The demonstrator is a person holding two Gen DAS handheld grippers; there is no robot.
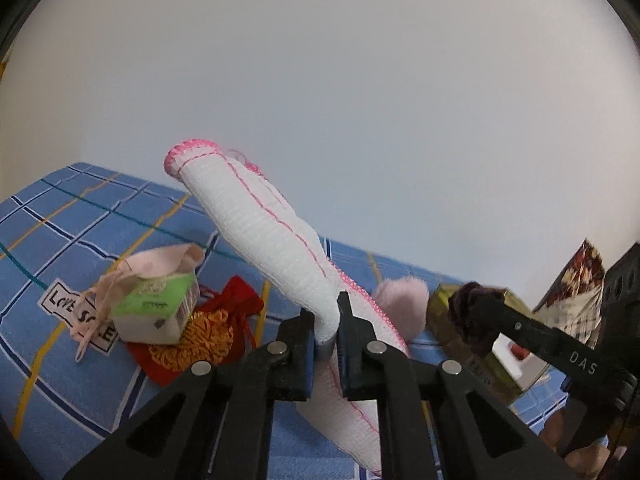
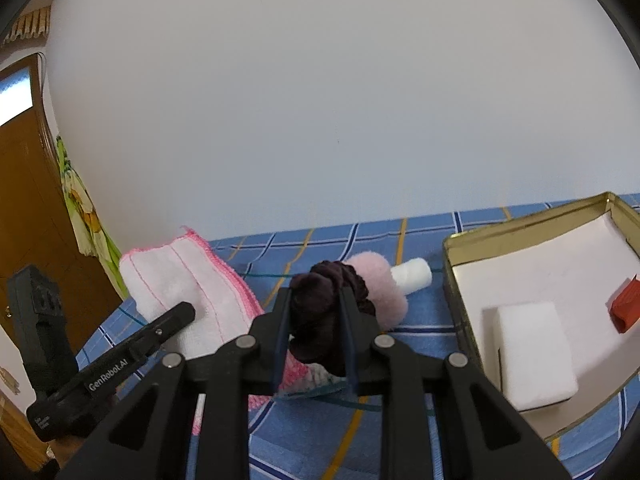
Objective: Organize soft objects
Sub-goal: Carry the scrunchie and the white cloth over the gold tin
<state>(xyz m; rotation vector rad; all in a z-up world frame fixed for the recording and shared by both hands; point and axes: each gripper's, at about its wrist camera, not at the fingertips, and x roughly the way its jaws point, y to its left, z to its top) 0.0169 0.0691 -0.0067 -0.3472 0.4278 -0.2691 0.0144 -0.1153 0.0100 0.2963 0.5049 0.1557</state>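
My left gripper (image 1: 325,322) is shut on a white cloth with pink stitched edges (image 1: 256,224), lifted above the blue checked bedsheet (image 1: 60,220); the cloth also shows in the right wrist view (image 2: 180,276), with the left gripper (image 2: 188,312) against it. My right gripper (image 2: 314,300) is shut on a dark purple velvet scrunchie (image 2: 320,316), also seen at the right of the left wrist view (image 1: 472,312). A pink fluffy pom-pom (image 2: 380,284) lies just behind it.
An open gold tin (image 2: 464,280) at the right holds a white foam block (image 2: 532,352) and a red piece (image 2: 626,304). A white roll (image 2: 412,276) lies by the pom-pom. A green-white carton (image 1: 156,308), a red pouch (image 1: 224,320) and a pink ribbon (image 1: 96,304) lie left.
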